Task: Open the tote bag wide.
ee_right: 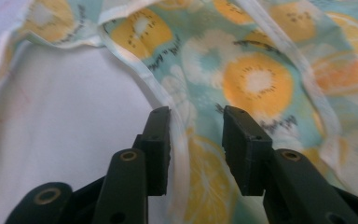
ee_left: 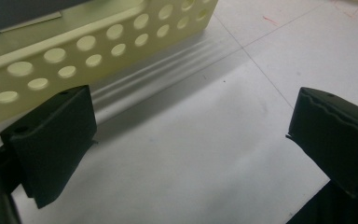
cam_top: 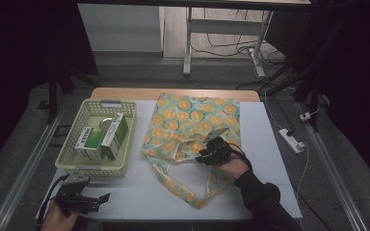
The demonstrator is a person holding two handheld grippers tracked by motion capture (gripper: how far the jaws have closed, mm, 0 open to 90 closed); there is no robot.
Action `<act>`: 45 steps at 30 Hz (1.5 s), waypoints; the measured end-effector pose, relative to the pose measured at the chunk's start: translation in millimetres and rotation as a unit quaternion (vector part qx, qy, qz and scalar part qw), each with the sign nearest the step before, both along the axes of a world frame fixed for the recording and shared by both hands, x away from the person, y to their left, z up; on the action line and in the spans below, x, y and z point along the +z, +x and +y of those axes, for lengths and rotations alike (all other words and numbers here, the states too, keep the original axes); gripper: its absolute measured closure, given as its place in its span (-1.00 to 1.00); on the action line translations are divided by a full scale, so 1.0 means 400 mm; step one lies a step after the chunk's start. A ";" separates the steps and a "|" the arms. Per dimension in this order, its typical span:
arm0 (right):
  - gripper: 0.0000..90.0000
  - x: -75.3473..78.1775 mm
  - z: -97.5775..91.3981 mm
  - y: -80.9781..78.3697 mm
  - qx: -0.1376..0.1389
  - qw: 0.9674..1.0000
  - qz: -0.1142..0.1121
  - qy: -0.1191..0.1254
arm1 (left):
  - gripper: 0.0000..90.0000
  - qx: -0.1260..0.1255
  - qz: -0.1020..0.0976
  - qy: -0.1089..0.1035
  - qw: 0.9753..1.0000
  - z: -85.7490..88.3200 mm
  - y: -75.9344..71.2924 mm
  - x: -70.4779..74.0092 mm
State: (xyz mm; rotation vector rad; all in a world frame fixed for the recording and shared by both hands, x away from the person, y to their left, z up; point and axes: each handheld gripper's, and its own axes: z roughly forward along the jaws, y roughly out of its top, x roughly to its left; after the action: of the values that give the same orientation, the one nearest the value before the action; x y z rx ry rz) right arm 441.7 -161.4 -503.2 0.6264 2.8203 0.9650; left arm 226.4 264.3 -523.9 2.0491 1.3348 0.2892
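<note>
Working at the mouth of the fabric tote bag printed with orange slices on pale turquoise (cam_top: 192, 122), we have the right claw (cam_top: 211, 153) down on the cloth near the middle of the worktop (cam_top: 265, 144). The bag lies flat, its closed end toward the far edge and its two handle loops trailing toward the near edge.

In the right gripper view the right claw (ee_right: 196, 128) stands partly apart, with the white-piped rim of the bag (ee_right: 179, 135) running up between the two jaws. The left jaw sits right against that piping, the right jaw stands off it, so we read no pinch yet.

The left claw (cam_top: 96, 199) waits at the near left corner, just in front of the pale yellow perforated plastic basket (cam_top: 70, 159). Its jaws are wide apart over bare worktop, nothing between them. In the basket lie green-and-white cartons (cam_top: 103, 137) and something round and silvery that we cannot make out.

Our guess at the step: getting hold of the bag's rim so the mouth can be opened, likely for the basket's contents. The next move calls for the jaws to close squarely on the piped edge, catching one layer of cloth and not both, then a lift. The risk is the thin fabric slipping out or both layers coming up together.
</note>
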 end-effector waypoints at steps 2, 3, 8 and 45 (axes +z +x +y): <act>0.37 0.002 -0.009 0.001 -0.002 1.000 0.002 0.000 | -0.97 0.000 0.000 0.000 1.000 0.000 0.000 0.000; 0.36 0.003 -0.015 0.001 -0.003 1.000 0.002 -0.002 | -0.97 0.000 0.000 0.000 1.000 0.000 0.000 0.000; 0.28 0.013 -0.050 -0.001 -0.006 1.000 0.004 0.003 | -0.97 0.000 0.001 -0.001 1.000 0.001 0.000 0.000; 0.99 -0.029 0.034 0.025 0.031 0.999 -0.016 -0.024 | -0.96 -0.001 0.004 -0.002 1.000 0.002 0.003 -0.001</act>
State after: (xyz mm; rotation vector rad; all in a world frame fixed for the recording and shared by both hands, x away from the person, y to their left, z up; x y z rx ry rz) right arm 451.6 -147.9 -514.9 0.5155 2.8405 0.9053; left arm 227.5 265.0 -524.4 2.0504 1.3384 0.2778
